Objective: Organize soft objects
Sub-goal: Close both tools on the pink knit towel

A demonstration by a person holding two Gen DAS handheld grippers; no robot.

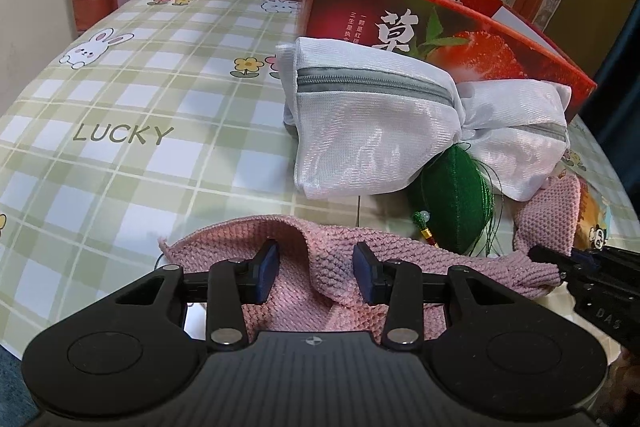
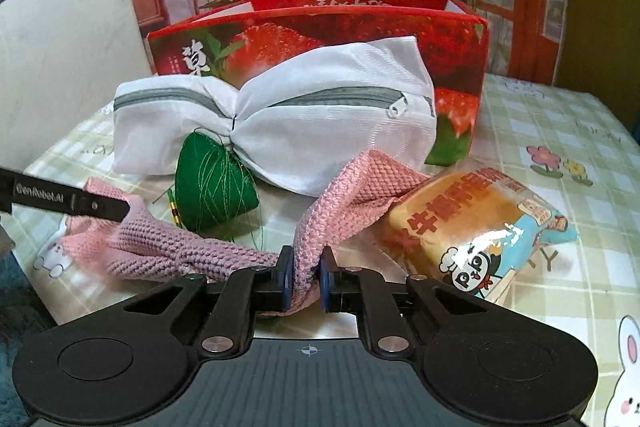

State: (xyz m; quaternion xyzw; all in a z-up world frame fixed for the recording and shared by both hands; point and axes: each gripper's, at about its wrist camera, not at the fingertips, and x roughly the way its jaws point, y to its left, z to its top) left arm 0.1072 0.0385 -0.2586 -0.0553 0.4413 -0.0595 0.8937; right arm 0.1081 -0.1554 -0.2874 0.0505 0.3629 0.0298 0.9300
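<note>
Right tool [image 2: 306,277] amid scarf [image 2: 192,247], bread [image 2: 472,227]

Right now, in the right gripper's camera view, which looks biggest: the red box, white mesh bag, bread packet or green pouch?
1. red box
2. white mesh bag
3. bread packet, though it lies nearer the camera
4. green pouch
</note>
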